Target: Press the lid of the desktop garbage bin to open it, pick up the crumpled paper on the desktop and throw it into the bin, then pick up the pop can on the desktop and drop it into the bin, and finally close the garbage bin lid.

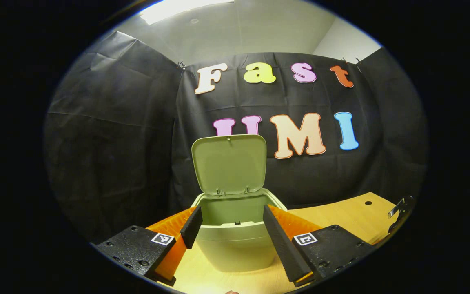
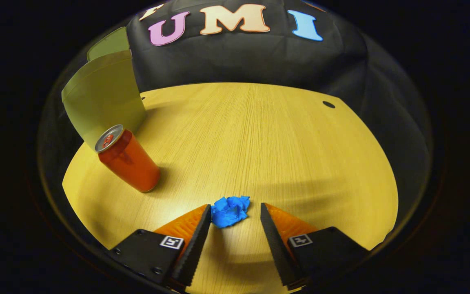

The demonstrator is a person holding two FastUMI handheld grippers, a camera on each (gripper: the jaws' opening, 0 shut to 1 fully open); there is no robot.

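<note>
Two claws: both spread open, nothing gripped.
Right claw: low centre of the right gripper view; the crumpled paper lies on the table between its fingertips, closer to the left one; contact unclear.
Paper: blue, wrinkled wad.
Can: red metal cylinder, silver top, upright at left, just before the bin wall.
Left claw: fingers straddle the bin in the left gripper view.
Bin: pale green plastic, lid standing up.
Writing: none readable on the can.
Table: light wood grain.
</note>
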